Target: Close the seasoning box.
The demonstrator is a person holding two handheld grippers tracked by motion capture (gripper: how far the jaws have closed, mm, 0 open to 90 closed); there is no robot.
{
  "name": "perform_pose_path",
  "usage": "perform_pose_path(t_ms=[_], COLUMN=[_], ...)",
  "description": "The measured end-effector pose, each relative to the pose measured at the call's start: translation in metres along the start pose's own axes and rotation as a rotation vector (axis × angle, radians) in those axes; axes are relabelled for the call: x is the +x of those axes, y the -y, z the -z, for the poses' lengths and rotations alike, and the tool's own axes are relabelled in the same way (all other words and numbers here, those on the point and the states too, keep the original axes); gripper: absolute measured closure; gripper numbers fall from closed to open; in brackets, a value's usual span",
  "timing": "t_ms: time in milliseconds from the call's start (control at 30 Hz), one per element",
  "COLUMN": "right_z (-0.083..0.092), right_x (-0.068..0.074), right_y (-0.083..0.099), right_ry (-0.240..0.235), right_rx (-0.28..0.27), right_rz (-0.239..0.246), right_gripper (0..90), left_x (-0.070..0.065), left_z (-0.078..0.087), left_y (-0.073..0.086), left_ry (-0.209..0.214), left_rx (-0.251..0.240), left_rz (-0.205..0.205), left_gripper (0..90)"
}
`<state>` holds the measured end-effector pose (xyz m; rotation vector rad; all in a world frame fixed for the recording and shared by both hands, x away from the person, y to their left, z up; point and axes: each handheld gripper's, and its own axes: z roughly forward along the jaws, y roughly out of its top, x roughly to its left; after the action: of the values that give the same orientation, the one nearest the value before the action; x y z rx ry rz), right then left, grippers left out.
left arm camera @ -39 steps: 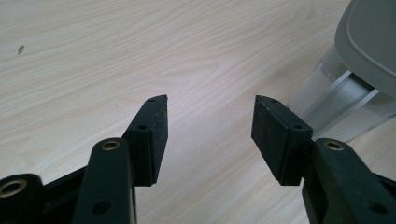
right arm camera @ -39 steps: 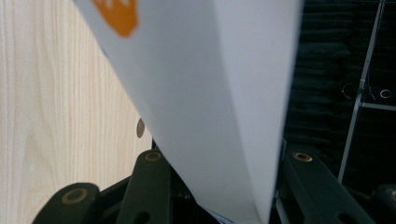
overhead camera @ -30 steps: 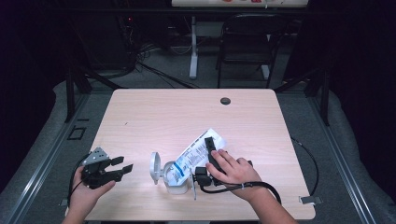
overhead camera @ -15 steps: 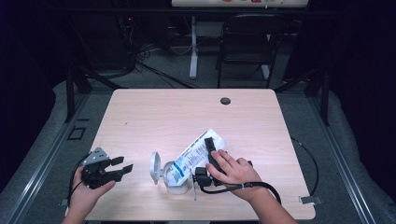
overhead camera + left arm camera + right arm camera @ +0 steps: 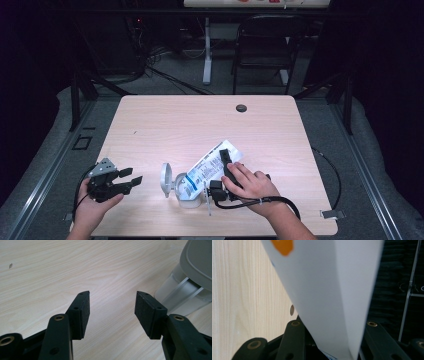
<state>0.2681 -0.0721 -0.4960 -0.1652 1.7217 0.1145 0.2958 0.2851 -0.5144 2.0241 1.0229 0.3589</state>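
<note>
White packet [image 5: 212, 164] sat pinched in the right gripper [image 5: 227, 167], at 3 o'clock from the left gripper [image 5: 131, 181], whose 2 jaws stood spread; a loose squeeze could drop it beside the jar [image 5: 186, 192]

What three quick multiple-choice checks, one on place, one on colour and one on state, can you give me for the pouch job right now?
1. Where does the white pouch lie?
A. At the table's far edge
B. On the table, its lower end at the clear container
C. On the floor

2. What colour is the container's open lid?
A. Grey
B. Red
C. Green

3. How does the left gripper stand?
A. Shut on the lid
B. Shut on the pouch
C. Open, with nothing between its jaws

Key: 1 B, the high view shows the pouch slanting down to the container. 2 A, the lid shows grey. 3 C, the left gripper view shows bare table between the pads.
</note>
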Motion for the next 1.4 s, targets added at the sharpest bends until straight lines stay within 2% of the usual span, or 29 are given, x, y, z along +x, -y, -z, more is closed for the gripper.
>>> perform_pose_path(t_ms=[167,333,500,533,700,833,867,933,967,1100,1333,1367,1400], right_z=[0.000,0.002,0.002,0.003,0.003,0.002,0.003,0.002,0.003,0.003,0.003,0.004,0.003], right_x=[0.002,0.002,0.004,0.003,0.006,0.010,0.011,0.013,0.013,0.015,0.019,0.019,0.021], right_y=[0.001,0.000,0.001,0.001,0.003,0.005,0.005,0.006,0.006,0.008,0.009,0.009,0.010], right_ry=[0.003,-0.009,-0.022,-0.027,-0.041,-0.060,-0.068,-0.080,-0.090,-0.101,-0.139,-0.148,-0.155], right_rx=[-0.023,-0.013,-0.021,-0.007,-0.016,-0.018,-0.005,-0.021,-0.007,-0.021,-0.024,-0.012,-0.018], right_rz=[-0.033,-0.053,-0.109,-0.105,-0.145,-0.197,-0.198,-0.231,-0.233,-0.302,-0.396,-0.399,-0.427], right_gripper=[68.5,69.2,69.9,70.0,70.5,71.5,71.8,72.4,72.5,73.0,73.6,73.7,73.8], left_x=[0.000,0.000,0.000,0.000,0.000,0.000,0.000,0.000,0.000,0.000,0.000,0.000,0.000], left_z=[0.000,0.000,0.000,0.000,0.000,-0.001,0.000,-0.001,0.000,-0.001,-0.001,-0.001,-0.001], left_y=[0.000,0.000,0.000,0.000,0.000,0.001,0.001,0.001,0.000,0.001,0.001,0.001,0.001], left_ry=[0.000,0.000,-0.001,-0.001,0.000,-0.003,-0.001,-0.002,0.001,0.000,0.001,-0.001,-0.001], left_rx=[0.001,0.001,0.004,0.004,0.003,-0.001,0.000,0.002,0.012,0.005,0.002,0.003,-0.002], left_rz=[0.000,-0.001,0.000,0.000,0.001,0.002,0.001,0.003,0.000,0.002,0.003,0.003,0.004], left_gripper=[46.6,46.6,46.6,46.6,46.6,46.6,46.6,46.6,46.6,46.6,46.6,46.6,46.6])
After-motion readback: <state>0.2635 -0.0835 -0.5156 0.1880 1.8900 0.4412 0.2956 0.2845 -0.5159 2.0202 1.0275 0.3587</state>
